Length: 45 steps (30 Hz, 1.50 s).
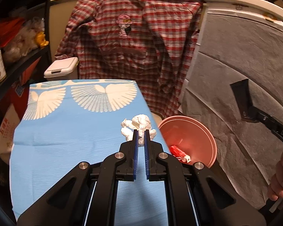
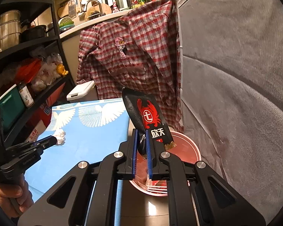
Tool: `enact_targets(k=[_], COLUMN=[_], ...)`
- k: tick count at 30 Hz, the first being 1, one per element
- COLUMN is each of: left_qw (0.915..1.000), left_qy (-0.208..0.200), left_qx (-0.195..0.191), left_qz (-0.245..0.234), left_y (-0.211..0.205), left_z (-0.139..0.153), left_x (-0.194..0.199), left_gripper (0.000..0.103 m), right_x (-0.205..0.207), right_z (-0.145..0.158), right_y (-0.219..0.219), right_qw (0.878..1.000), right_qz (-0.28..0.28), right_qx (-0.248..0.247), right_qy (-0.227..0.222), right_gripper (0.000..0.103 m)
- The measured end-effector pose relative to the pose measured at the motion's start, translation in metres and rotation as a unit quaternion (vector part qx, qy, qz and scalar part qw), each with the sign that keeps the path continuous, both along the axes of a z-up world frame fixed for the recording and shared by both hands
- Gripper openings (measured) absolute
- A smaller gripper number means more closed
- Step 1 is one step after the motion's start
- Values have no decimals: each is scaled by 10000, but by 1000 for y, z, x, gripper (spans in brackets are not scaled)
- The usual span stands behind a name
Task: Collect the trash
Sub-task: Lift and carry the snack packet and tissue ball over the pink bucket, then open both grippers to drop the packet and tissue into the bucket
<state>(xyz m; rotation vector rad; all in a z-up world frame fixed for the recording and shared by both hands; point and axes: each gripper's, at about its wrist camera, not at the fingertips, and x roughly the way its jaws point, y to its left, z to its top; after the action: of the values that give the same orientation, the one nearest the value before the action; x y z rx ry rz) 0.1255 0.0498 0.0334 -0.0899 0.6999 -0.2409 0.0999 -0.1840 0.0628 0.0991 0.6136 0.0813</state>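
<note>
My left gripper (image 1: 141, 136) is shut on a crumpled white tissue (image 1: 139, 125) at the right edge of the blue-clothed table (image 1: 66, 131). It also shows in the right wrist view (image 2: 53, 139), with the tissue (image 2: 60, 136) at its tips. My right gripper (image 2: 141, 134) is shut on a black and red snack wrapper (image 2: 147, 116), held upright above the pink bin (image 2: 195, 150). The pink bin (image 1: 201, 131) stands on the floor beside the table and holds a red packet (image 1: 179, 153).
A red plaid shirt (image 1: 134, 47) hangs behind the table. A grey covered sofa (image 1: 235, 94) is on the right. Black shelves (image 2: 28, 60) with jars and bags stand on the left. A white lidded bin (image 1: 61, 67) sits behind the table.
</note>
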Motion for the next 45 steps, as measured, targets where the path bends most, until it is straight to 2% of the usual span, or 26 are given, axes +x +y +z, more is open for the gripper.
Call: enact_targets(k=[38,39,41,43,45], left_qw=[9966,9959,9946,9940,9945], left_qy=[313,343,419,453,428], left_qx=[-82,-120,-144,-181,-209], left_qz=[-758,-832,-940,-979,-928], left_y=[-97,-100,-104,-107,-107], left_z=[-39,-40,-43,-45,-45], left_x=[56,59,61,64,65], left_gripper=[6,6,8,17,20], right_x=[48,50,54,57,58], right_z=[-55,-57,-61,-63,-64], right_y=[-39,-40,-41,-43,-45], right_qw=[9979,9974,9967,9962,9960], right_qz=[-69,-41,-59,-105,-127], right_qx=[190,239,258,306,342], right_qy=[621,674,771,804,814], right_gripper=[10,14,14,26,30])
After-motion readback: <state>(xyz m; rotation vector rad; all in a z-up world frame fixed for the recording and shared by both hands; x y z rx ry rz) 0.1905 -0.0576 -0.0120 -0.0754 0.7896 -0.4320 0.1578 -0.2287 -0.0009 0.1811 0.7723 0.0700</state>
